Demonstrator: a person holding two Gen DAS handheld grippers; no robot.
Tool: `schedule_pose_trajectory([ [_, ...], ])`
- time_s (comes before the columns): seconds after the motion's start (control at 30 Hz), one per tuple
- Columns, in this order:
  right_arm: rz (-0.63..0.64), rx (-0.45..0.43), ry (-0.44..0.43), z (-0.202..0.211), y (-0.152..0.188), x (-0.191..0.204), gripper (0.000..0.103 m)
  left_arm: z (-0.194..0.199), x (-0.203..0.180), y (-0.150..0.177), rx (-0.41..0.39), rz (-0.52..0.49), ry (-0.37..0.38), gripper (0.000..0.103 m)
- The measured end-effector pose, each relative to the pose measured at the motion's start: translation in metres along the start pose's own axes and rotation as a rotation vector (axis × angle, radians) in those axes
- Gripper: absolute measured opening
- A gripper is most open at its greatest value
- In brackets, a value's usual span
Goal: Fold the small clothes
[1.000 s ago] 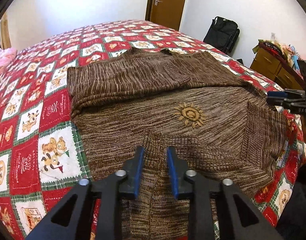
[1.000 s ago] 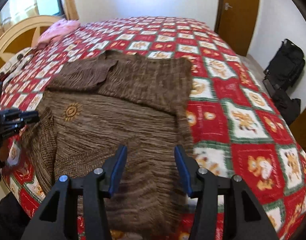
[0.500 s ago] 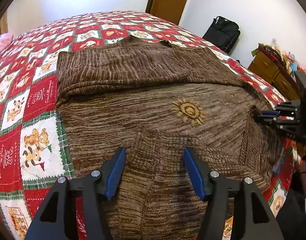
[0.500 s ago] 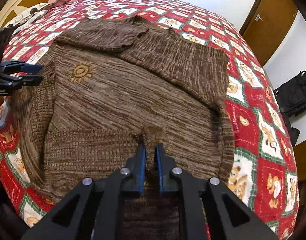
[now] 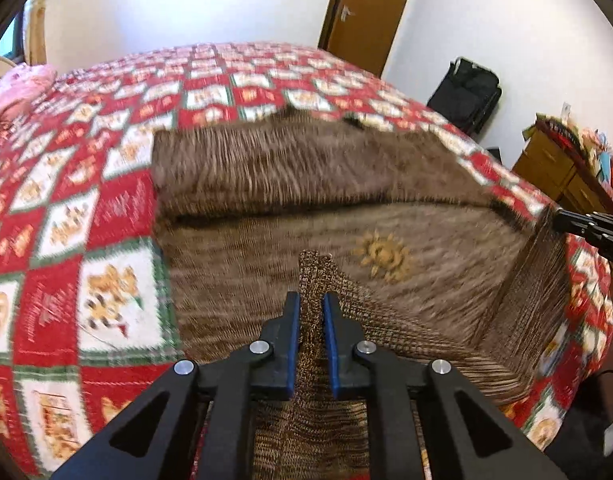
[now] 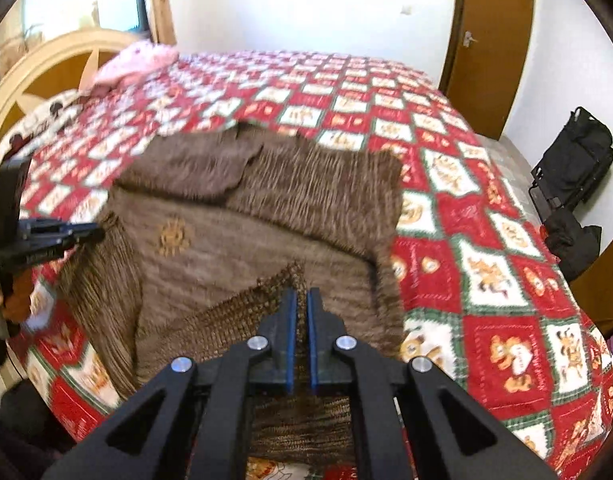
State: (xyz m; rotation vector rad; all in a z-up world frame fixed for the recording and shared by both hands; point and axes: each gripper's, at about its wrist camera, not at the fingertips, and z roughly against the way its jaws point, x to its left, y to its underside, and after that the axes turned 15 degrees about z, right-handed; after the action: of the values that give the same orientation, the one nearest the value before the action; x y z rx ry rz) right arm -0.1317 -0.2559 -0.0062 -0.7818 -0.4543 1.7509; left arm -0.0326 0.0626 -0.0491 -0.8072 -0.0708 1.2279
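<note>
At the near edge of the bed (image 5: 118, 184), the brown sweater (image 5: 266, 240) lies spread flat on the quilt, its sleeves folded across the far part and a small sun motif (image 5: 382, 256) showing on the body. Its ribbed hem (image 5: 318, 280) is pinched at two spots and stands up off the quilt in small peaks. The left gripper (image 5: 311, 316) has just closed its jaws on a fold of hem, with knit showing between the blue pads; the right gripper (image 6: 301, 312) is clamped on the hem too, further along the same edge, pads almost meeting on the thin fabric. In the right view the left gripper (image 6: 66, 236) shows at the sweater's left side. The step looks like lifting the hem to carry it over toward the collar. To do it well, both hands should rise together and level, keeping the hem taut between them so the fold line runs straight across the body. Carry the hem far enough that the sleeves stay trapped inside, and lower it square to the far edge before letting go. A loose knit stretches and sags, so an uneven pull would likely skew the fold.
</note>
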Motion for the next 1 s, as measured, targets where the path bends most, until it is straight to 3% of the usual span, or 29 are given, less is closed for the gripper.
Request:
schedule_pose_trajectory([
  [0.17,-0.013,-0.082,0.051,0.019,-0.031,-0.021,0.006,0.030,0.001,-0.034,-0.115,0.046,-0.013,0.011],
  [0.2,-0.010,-0.082,0.043,0.018,-0.035,-0.024,0.006,0.034,0.002,-0.042,-0.138,0.056,-0.015,0.007],
  [0.37,-0.044,-0.102,-0.056,0.007,-0.031,-0.028,0.013,0.049,0.010,-0.058,-0.204,0.050,-0.027,0.006],
  [0.4,-0.059,-0.084,-0.075,0.002,-0.025,-0.026,0.032,0.049,0.010,-0.055,-0.204,0.037,-0.032,0.006],
  [0.43,-0.074,-0.067,-0.088,-0.004,-0.020,-0.024,0.065,0.048,0.010,-0.051,-0.202,0.021,-0.037,0.006],
  [0.47,-0.086,-0.058,-0.100,-0.009,-0.013,-0.022,0.078,0.047,0.011,-0.046,-0.200,0.004,-0.035,0.006],
  [0.5,-0.095,-0.044,-0.125,-0.015,-0.006,-0.020,0.084,0.046,0.011,-0.043,-0.199,-0.011,-0.038,0.006],
  [0.57,-0.096,0.019,-0.179,-0.031,0.001,-0.014,0.082,0.039,0.012,-0.035,-0.170,-0.045,-0.057,0.006],
  [0.7,0.017,0.171,-0.166,-0.066,0.009,0.010,0.051,0.009,0.010,-0.027,-0.045,-0.121,-0.090,0.007],
  [0.77,0.076,0.197,-0.145,-0.078,0.013,0.022,0.049,-0.008,0.010,-0.025,0.024,-0.114,-0.085,0.007],
  [0.83,0.124,0.201,-0.113,-0.082,0.017,0.032,0.050,-0.030,0.011,-0.022,0.131,-0.078,-0.034,0.007],
  [0.9,0.186,0.203,-0.086,-0.081,0.021,0.040,0.054,-0.047,0.013,-0.018,0.220,-0.047,-0.012,0.007],
  [1.0,0.242,0.212,-0.080,-0.076,0.025,0.046,0.058,-0.047,0.010,-0.014,0.205,-0.056,-0.017,0.007],
])
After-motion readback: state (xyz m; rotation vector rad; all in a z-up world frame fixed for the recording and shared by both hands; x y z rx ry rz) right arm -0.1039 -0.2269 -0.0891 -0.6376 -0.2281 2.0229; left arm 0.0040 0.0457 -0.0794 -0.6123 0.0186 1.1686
